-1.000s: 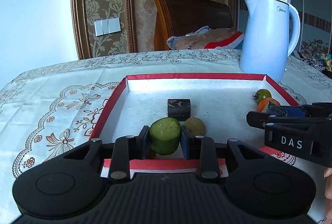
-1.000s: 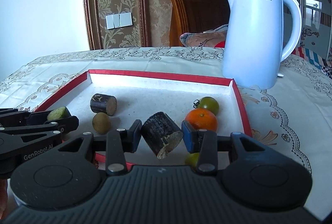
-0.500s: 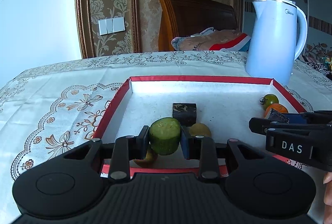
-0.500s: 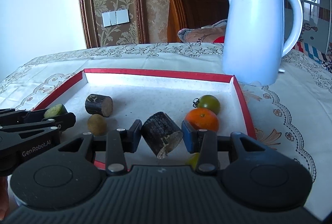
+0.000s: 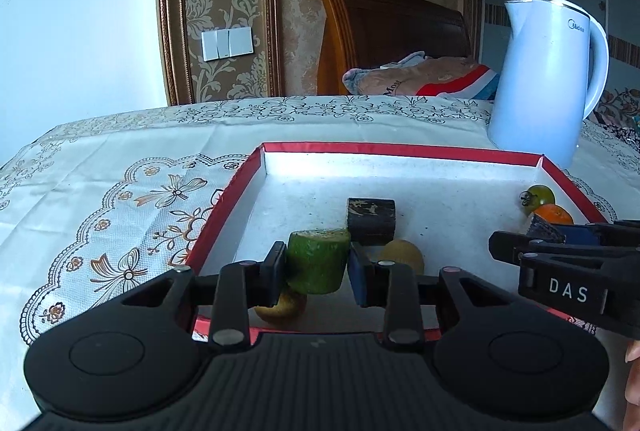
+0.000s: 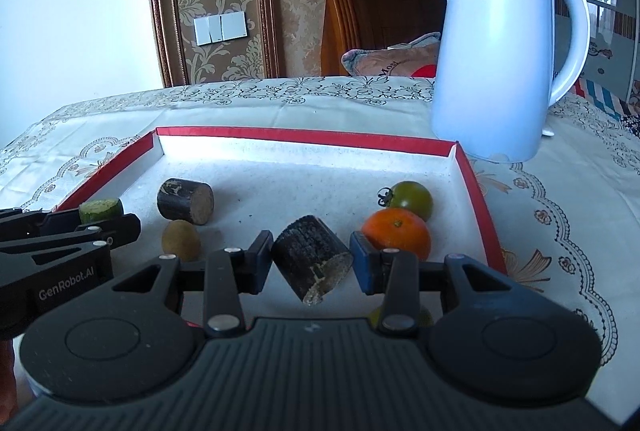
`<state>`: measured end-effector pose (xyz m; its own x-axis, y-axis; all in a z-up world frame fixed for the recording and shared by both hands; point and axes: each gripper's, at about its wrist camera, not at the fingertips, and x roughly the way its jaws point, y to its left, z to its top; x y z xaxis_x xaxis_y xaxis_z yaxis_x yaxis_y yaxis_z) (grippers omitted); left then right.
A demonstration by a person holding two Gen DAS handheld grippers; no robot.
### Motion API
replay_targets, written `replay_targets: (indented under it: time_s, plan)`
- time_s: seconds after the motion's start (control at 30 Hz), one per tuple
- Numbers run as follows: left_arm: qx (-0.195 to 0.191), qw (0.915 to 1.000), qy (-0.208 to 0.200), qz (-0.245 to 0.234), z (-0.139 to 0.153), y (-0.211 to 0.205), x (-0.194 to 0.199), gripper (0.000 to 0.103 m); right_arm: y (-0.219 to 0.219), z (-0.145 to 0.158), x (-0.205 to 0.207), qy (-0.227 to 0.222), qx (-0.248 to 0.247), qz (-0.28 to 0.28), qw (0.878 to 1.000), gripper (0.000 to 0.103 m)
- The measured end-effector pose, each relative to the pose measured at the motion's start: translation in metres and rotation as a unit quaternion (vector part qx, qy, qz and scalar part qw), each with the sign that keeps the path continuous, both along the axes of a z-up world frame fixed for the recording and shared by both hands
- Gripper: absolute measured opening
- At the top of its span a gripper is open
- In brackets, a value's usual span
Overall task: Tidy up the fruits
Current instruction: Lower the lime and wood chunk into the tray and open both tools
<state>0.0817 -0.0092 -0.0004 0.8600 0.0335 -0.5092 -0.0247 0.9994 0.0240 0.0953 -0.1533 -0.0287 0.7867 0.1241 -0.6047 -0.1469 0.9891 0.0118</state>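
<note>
Two handheld grippers each held a piece of produce over a red-rimmed tray on a cloth-covered surface.

At left, the left gripper (image 5: 317, 267) pinched a green cucumber chunk (image 5: 318, 260) above the tray (image 6: 304, 136), near its front left corner, with a kiwi (image 5: 281, 304) beneath it. A dark sugarcane piece (image 6: 185, 201) and another kiwi (image 6: 181, 240) lay on the tray floor. The right gripper (image 6: 311, 263) clamped a second dark sugarcane piece (image 6: 311, 260), tilted. Further right sat an orange (image 6: 397, 234), touching a green tomato (image 6: 412, 199), and behind them a white kettle (image 6: 496, 63).
</note>
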Motion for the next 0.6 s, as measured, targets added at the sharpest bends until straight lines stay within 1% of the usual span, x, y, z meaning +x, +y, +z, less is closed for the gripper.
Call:
replay_targets:
  time_s: [0.13,0.17,0.2,0.27,0.3,0.33,0.4,0.5,0.6]
  plan:
    - [-0.010,0.9999,0.002,0.010,0.0010,0.0051,0.0013,0.033,0.0013,0.0001,-0.0007,-0.001,-0.004,0.001,1.000,0.040]
    - [-0.012,0.9999,0.002,0.011,0.0011,0.0058,0.0014,0.038,0.0014,0.0002,-0.0005,-0.001,-0.003,0.001,1.000,0.040]
    - [-0.015,0.9998,0.003,0.012,0.0009,0.0066,0.0018,0.047,0.0014,0.0004,-0.0008,-0.002,-0.004,0.001,1.000,0.040]
    - [-0.021,0.9997,0.004,0.014,0.0007,0.0079,0.0019,0.056,0.0014,0.0011,-0.0017,-0.005,-0.001,0.001,1.000,0.045]
    - [-0.021,0.9997,0.003,0.015,0.0008,0.0082,0.0018,0.057,0.0017,0.0018,-0.0023,-0.006,0.000,0.004,1.000,0.051]
    - [-0.021,0.9996,0.000,0.018,0.0015,0.0088,0.0010,0.057,0.0022,0.0021,-0.0032,-0.009,-0.002,0.003,1.000,0.053]
    - [-0.023,0.9995,-0.004,0.022,0.0023,0.0101,0.0003,0.057,0.0030,0.0026,-0.0047,-0.016,-0.010,0.002,1.000,0.053]
    - [-0.029,0.9994,0.003,0.021,0.0015,0.0108,0.0011,0.057,0.0016,0.0026,-0.0045,-0.012,-0.004,0.003,1.000,0.053]
    - [-0.025,0.9995,-0.001,0.020,0.0022,0.0107,-0.0004,0.057,0.0015,0.0030,-0.0054,-0.014,-0.004,0.002,1.000,0.053]
